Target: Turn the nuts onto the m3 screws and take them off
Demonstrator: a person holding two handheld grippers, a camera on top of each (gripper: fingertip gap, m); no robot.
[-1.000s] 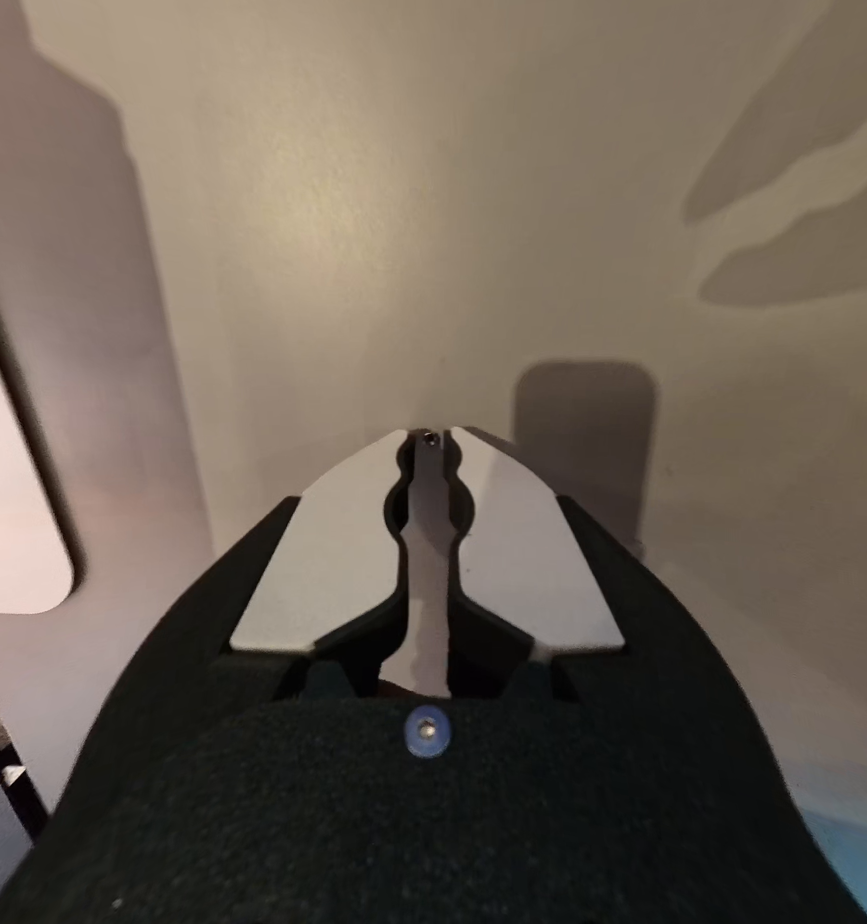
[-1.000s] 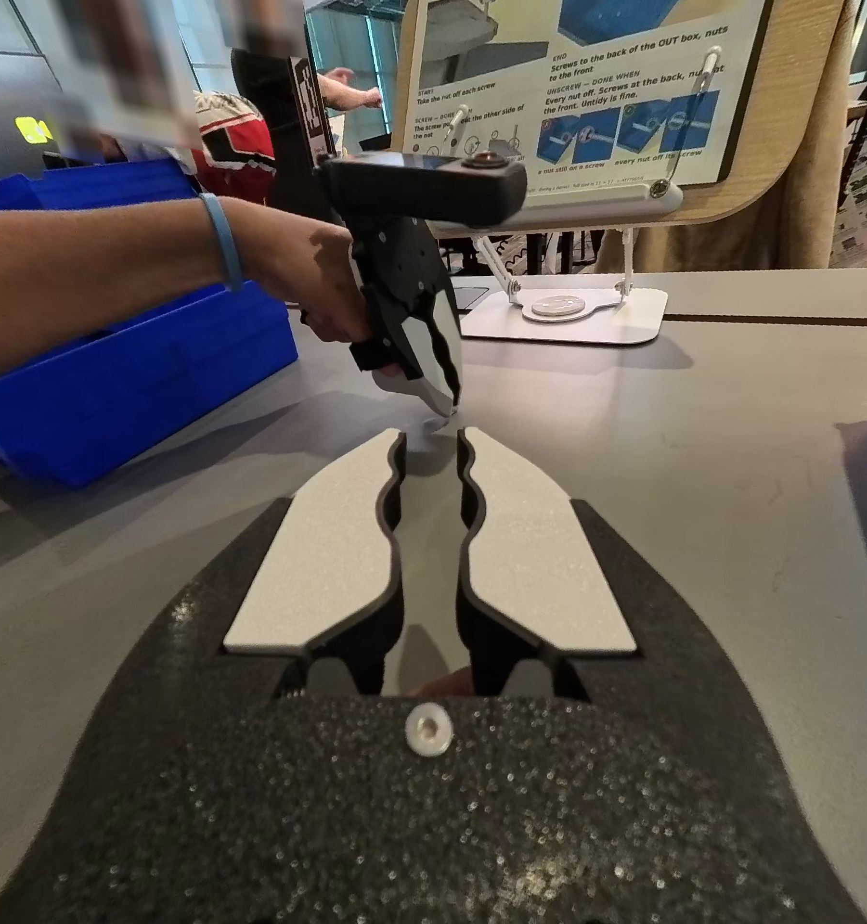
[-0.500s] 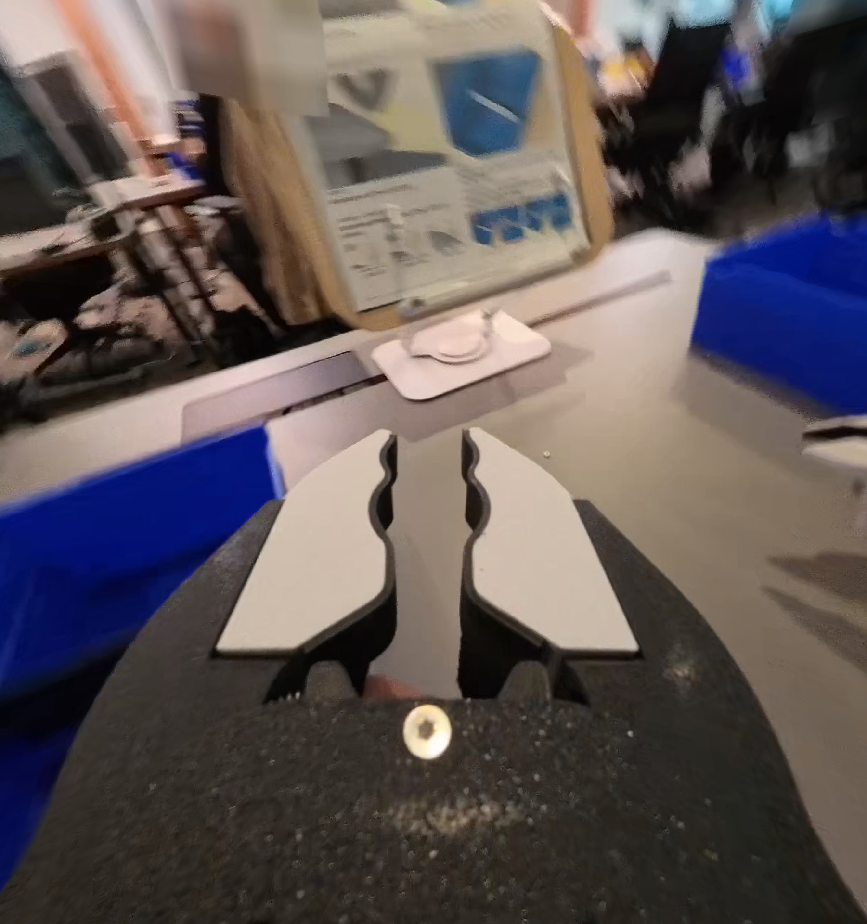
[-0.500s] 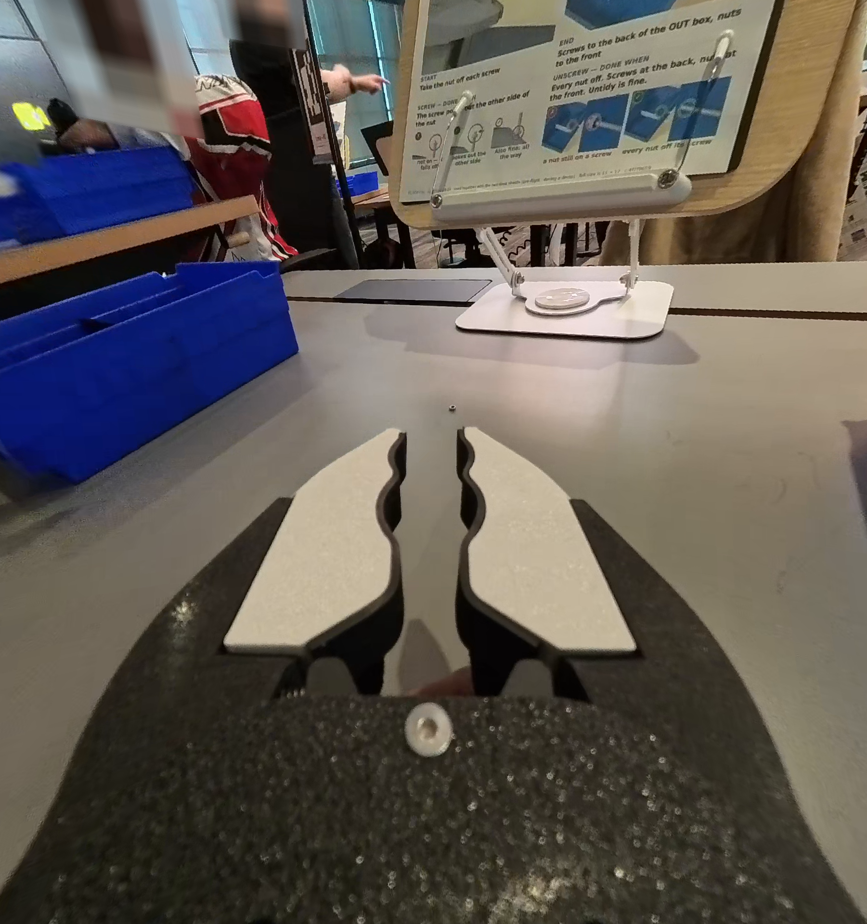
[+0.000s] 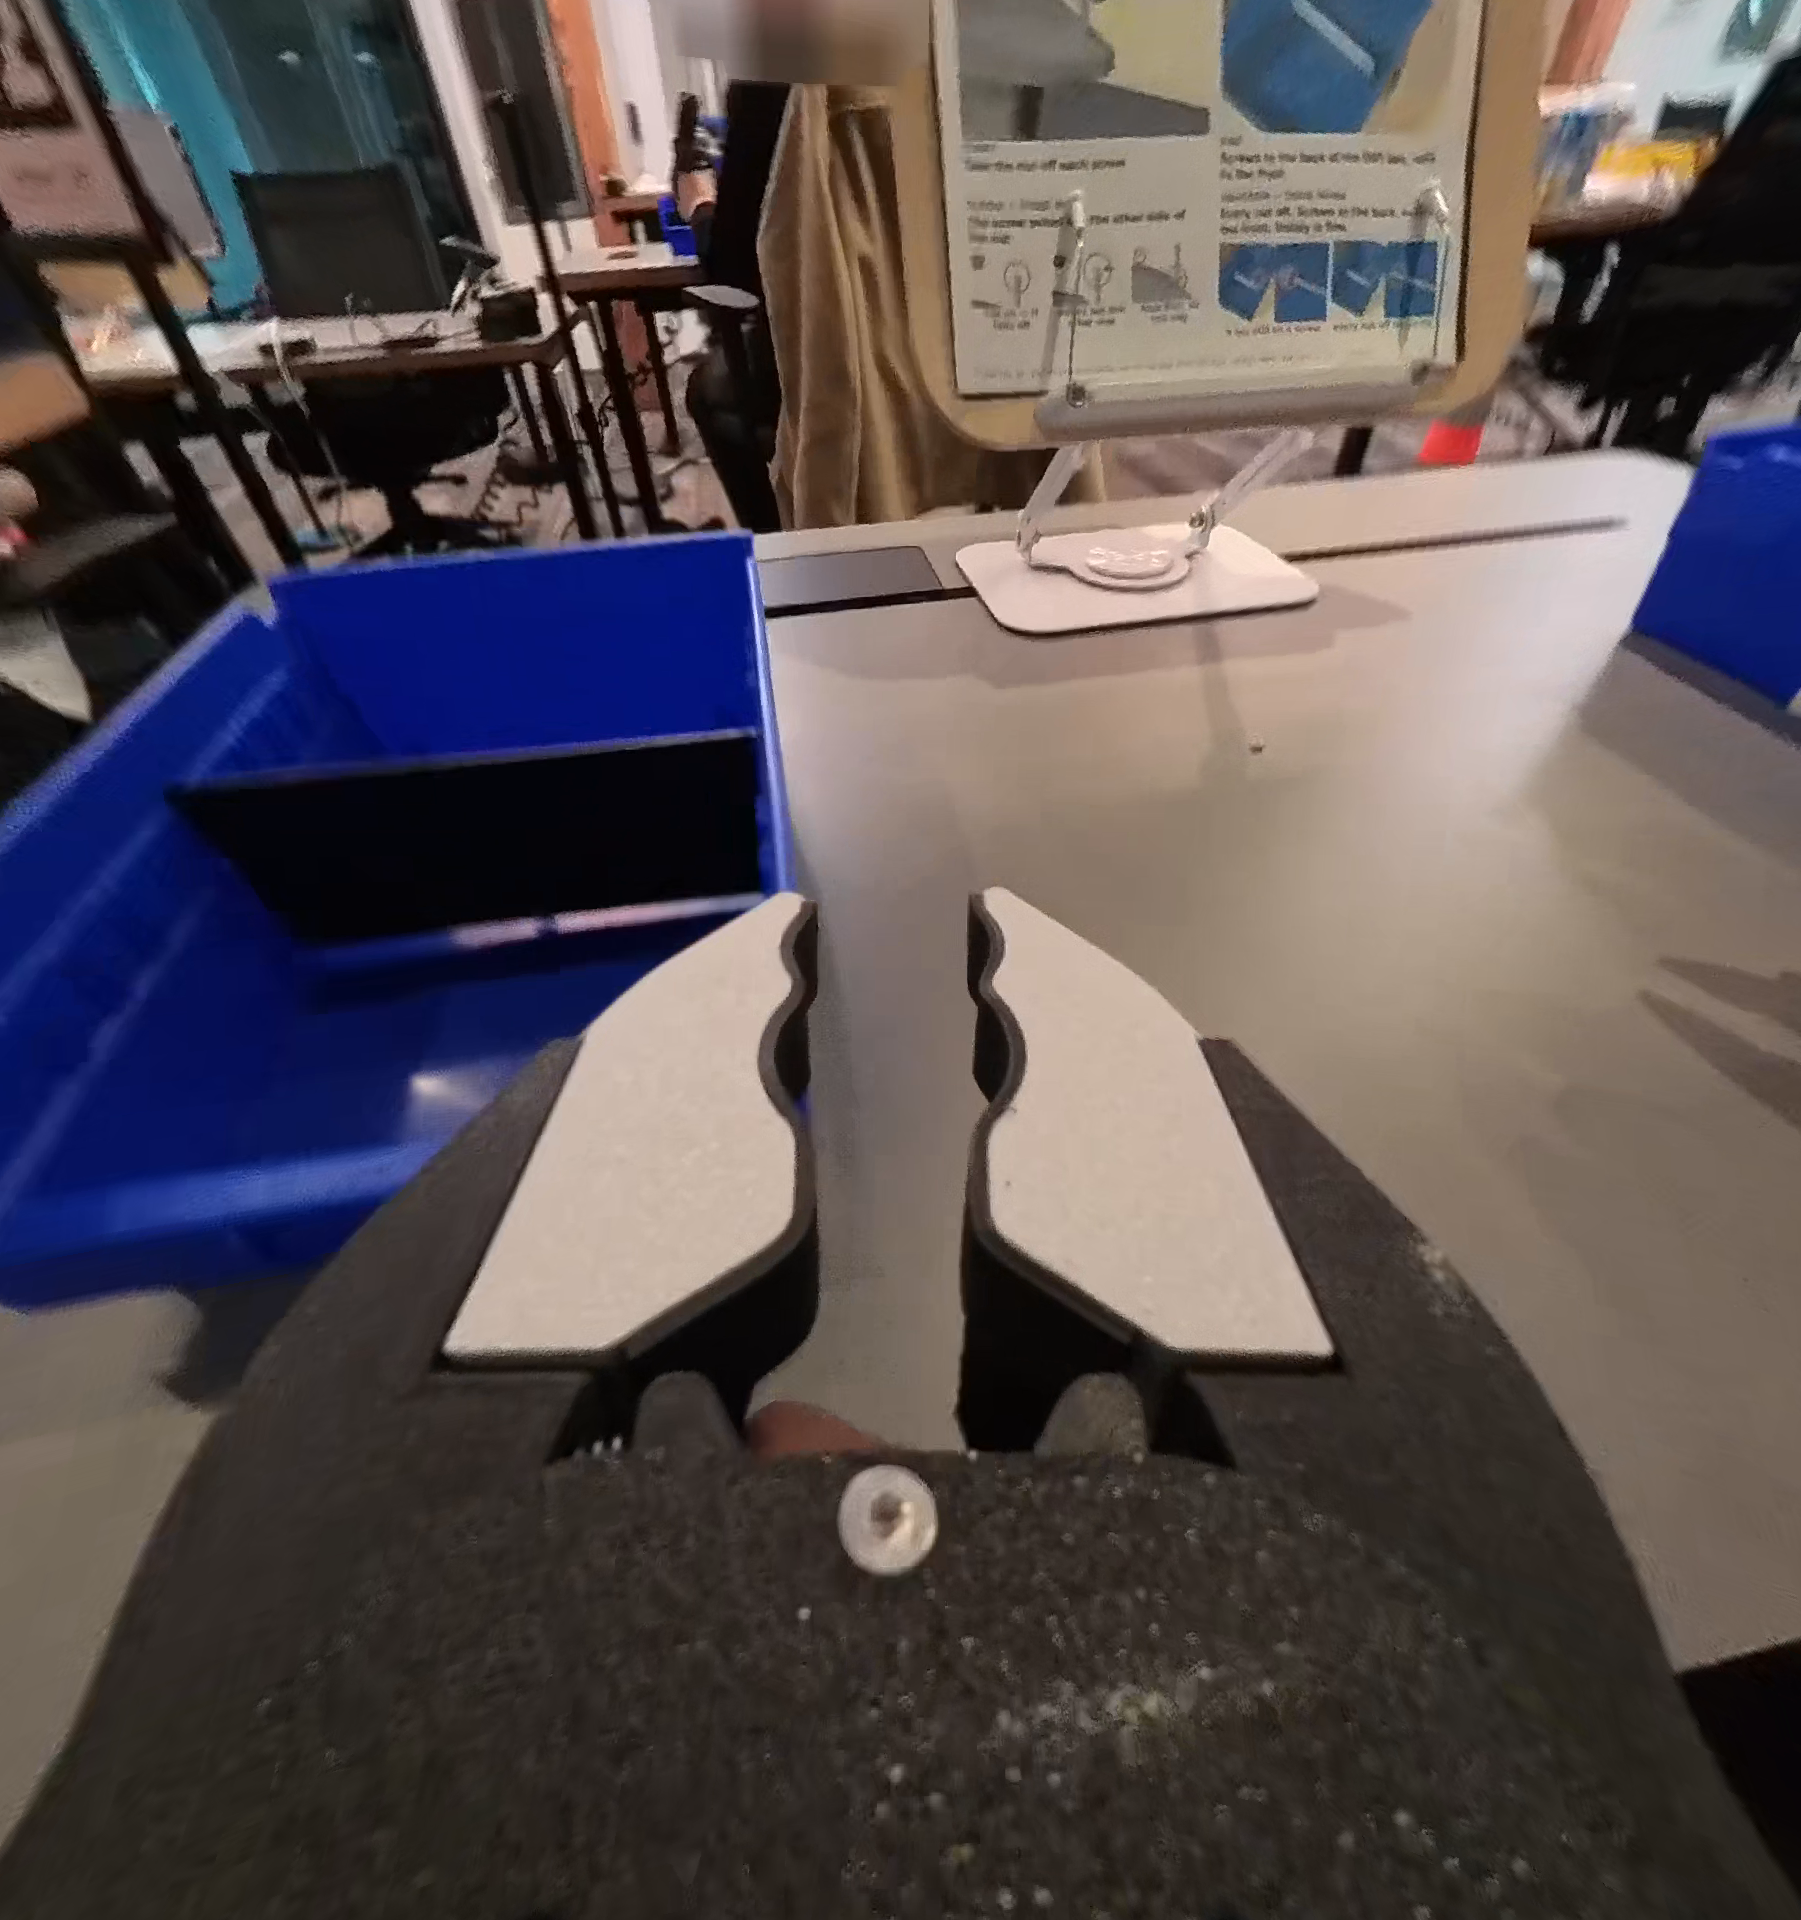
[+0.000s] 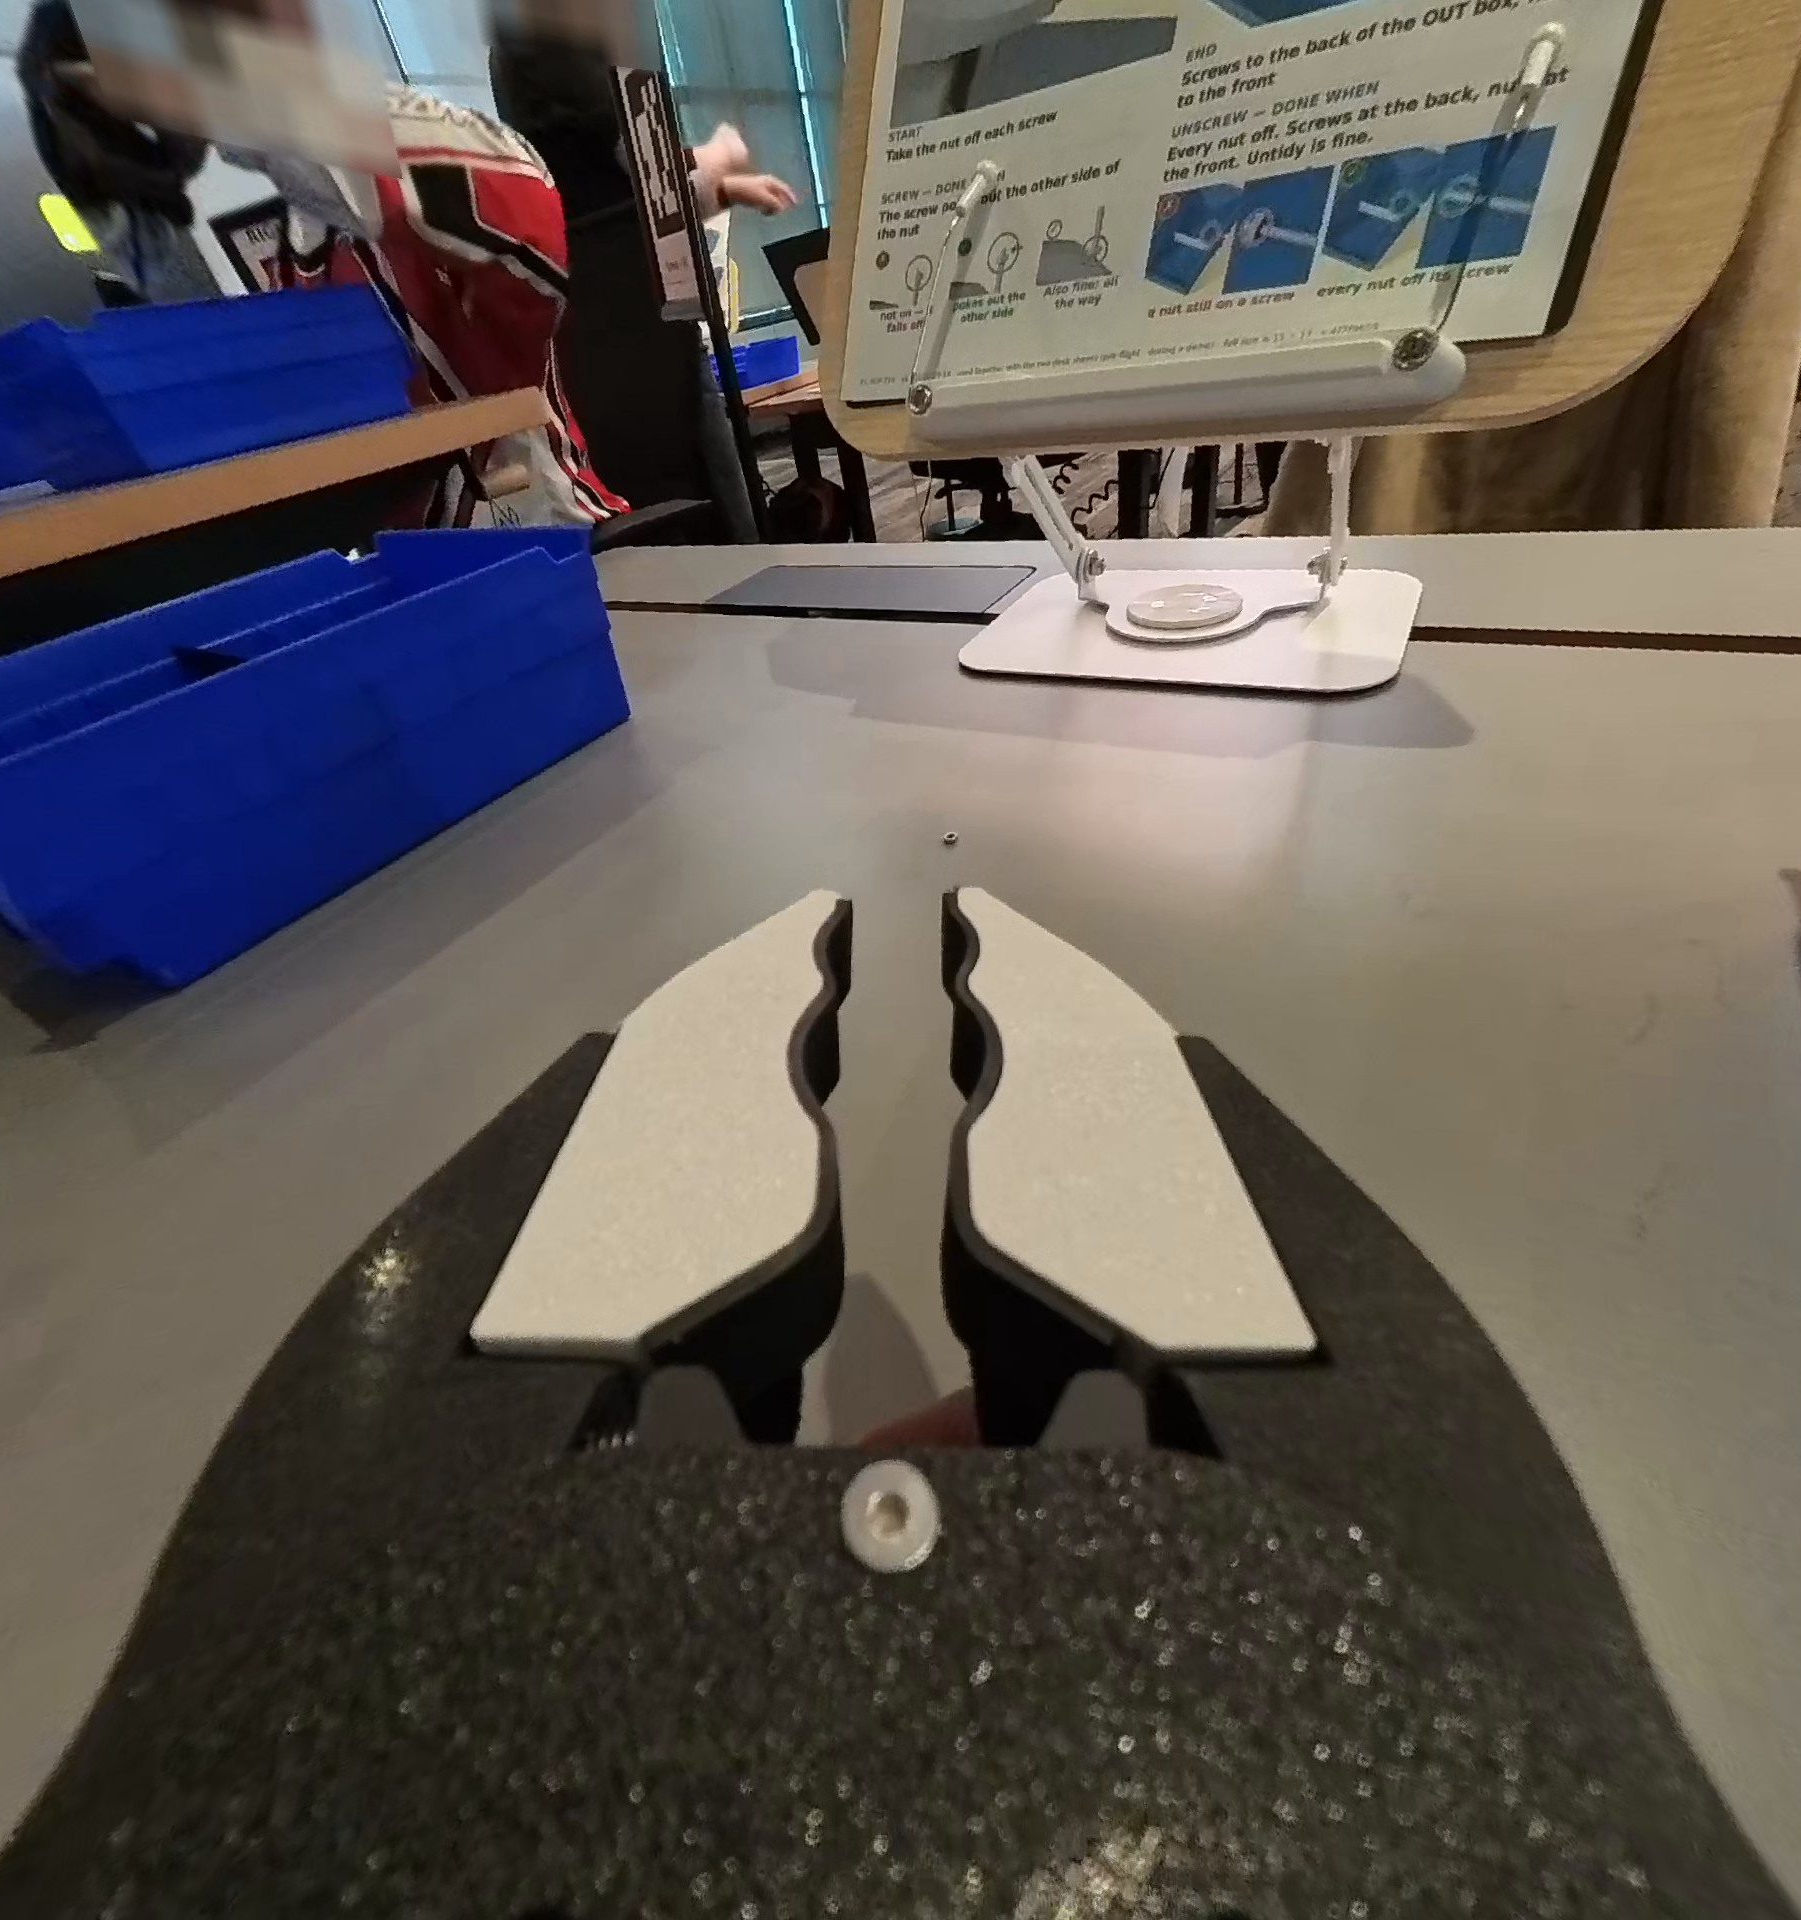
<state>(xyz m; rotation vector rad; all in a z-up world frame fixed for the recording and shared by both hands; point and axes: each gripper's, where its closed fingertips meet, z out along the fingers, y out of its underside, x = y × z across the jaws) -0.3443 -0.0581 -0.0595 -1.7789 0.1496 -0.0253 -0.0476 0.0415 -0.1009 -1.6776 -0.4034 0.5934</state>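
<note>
Right wrist view showed the right hand-held gripper [image 6: 896, 904] held low over the grey desk [image 6: 1395, 987], its jaws parted by a narrow gap and holding nothing. A tiny dark part, probably a nut [image 6: 948, 837], though too small to tell for sure, lay on the desk just ahead of the fingertips and slightly to their right, touching neither finger. No screw could be made out in either view.

Judging from that layout, the step in hand was picking up this small piece. To do it well, the right hand-held gripper would need to slide forward with its tips close to the surface, centre the piece in the gap, and close gently so that such a small, hard thing is pinched rather than flicked away across the smooth desk.

From the left wrist view, the left hand-held gripper [image 5: 891, 904] was released too, spread somewhat wider than the right and carrying nothing. It hung beside the near corner of a blue bin [image 5: 96, 1039] with a dark divider [image 5: 480, 831]; whether anything lay inside the bin was not visible. The same small piece [image 5: 1256, 744] appeared well ahead on the desk. A second blue bin [image 5: 1748, 561] sat at the right edge, and an instruction board on a white stand [image 5: 1145, 582] stood at the back.
</note>
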